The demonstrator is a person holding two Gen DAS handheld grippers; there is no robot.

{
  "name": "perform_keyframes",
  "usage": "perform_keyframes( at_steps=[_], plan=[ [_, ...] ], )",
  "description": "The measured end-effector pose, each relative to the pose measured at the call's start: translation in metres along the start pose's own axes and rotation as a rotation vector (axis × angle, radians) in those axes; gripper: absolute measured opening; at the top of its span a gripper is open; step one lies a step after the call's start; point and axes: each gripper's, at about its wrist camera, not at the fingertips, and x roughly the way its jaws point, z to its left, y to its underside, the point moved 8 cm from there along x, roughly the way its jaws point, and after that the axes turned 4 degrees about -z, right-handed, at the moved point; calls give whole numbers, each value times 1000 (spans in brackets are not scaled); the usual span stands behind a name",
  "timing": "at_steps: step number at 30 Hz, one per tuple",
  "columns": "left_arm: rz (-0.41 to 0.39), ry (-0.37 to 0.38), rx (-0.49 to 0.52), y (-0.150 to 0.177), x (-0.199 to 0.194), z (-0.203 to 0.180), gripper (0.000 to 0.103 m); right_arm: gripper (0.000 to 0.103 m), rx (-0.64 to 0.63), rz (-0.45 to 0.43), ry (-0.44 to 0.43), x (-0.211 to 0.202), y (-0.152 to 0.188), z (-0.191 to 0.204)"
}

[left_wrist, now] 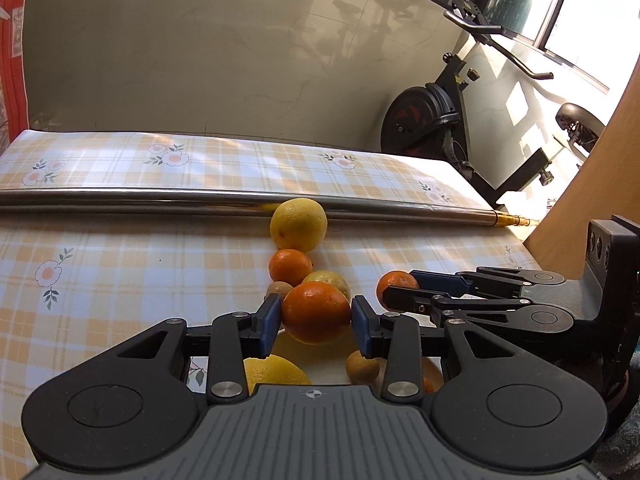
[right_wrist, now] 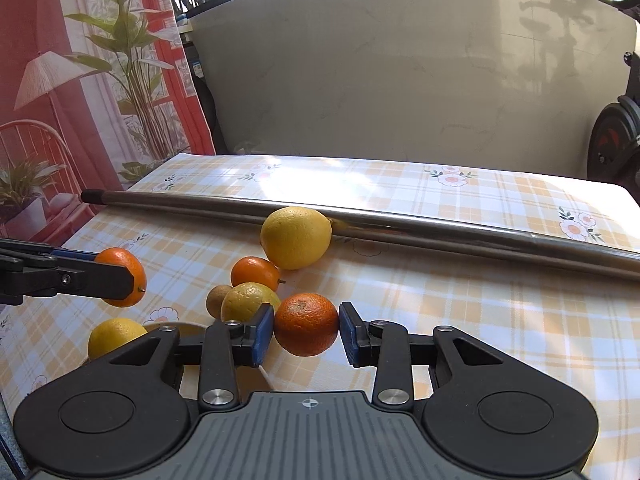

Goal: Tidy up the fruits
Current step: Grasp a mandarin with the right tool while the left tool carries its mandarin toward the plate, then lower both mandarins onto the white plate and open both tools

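With an orange (left_wrist: 316, 312) pinched in our left tool (left_wrist: 316, 320) and another orange (right_wrist: 306, 324) in our right tool (right_wrist: 306, 330), both above the bench (right_wrist: 480, 320), a loose squeeze could drop either onto the fruit pile (right_wrist: 256, 280).

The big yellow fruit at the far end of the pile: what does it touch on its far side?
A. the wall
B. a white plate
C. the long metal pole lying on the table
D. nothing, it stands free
C: in both wrist views the big yellow fruit rests against the long metal pole lying across the checked tablecloth.
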Motion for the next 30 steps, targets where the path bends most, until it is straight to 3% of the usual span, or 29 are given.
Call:
perform_keyframes(
  at_steps=[12, 19, 30],
  plan=[
    [113, -23, 122, 18, 37, -16, 40, 33, 32, -18, 1, -26, 14, -3],
    [138, -32, 197, 25, 42, -21, 40, 33, 57, -16, 7, -26, 17, -9],
    [143, -37, 193, 24, 43, -23, 41, 33, 69, -10, 7, -30, 22, -10]
  ],
)
